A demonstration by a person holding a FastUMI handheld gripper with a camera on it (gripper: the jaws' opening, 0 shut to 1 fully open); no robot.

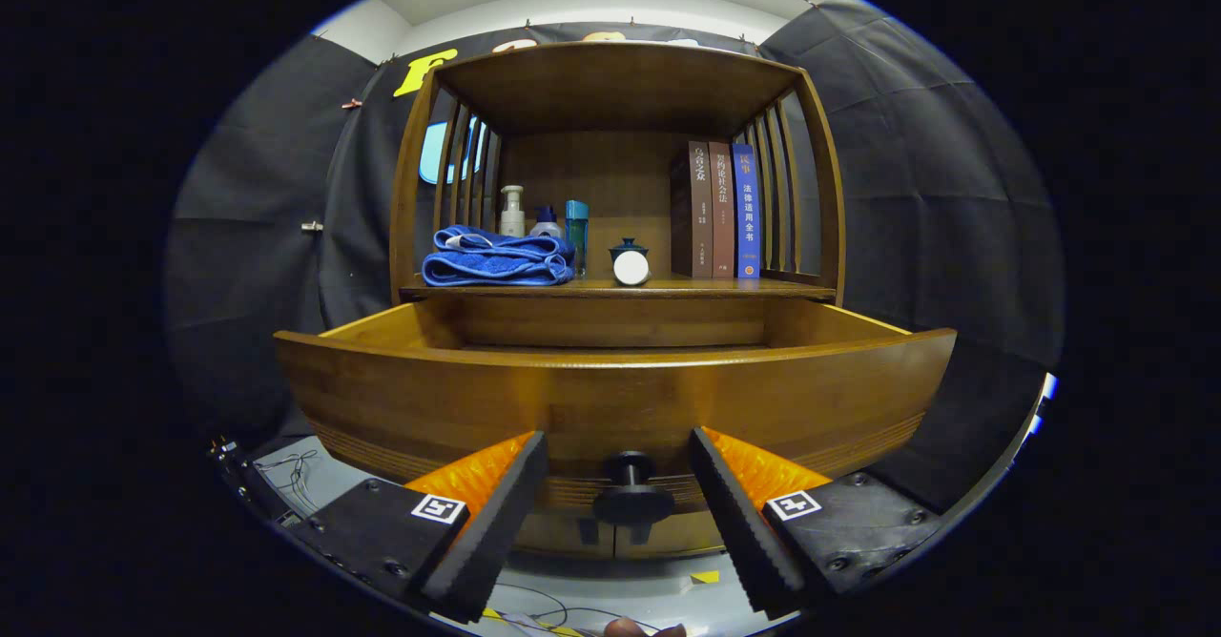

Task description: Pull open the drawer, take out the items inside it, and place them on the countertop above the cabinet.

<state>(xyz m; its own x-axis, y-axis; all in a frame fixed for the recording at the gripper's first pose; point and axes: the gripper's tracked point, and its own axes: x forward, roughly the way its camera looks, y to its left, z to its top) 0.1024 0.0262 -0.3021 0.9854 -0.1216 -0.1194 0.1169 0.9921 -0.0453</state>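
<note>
Gripper with its fingers spread wide apart, grasping nothing; the two fingers flank the drawer knob at lower centre of the frame, one on each side, with a clear gap between each finger and the knob. No contact between fingers and knob can be seen.

The drawer, of warm brown wood with fine grooved lines along the lower part of its front panel, stands pulled out from the cabinet; its front fills the middle of the frame just beyond the fingertips, and its side walls run back toward the cabinet body. The drawer's interior lies below the top edge of the front panel, so its contents cannot be told.

Above and behind the drawer, at centre frame, the worktop carries, from left to right: a folded blue towel; behind it a white pump bottle, a smaller bottle with a blue cap and a teal box-like container; a dark lidded cup with a white round object in front of it; and three upright books, two brown and one blue, against the slatted right side.

Cables lie on the floor at bottom centre, below the fingers.
</note>
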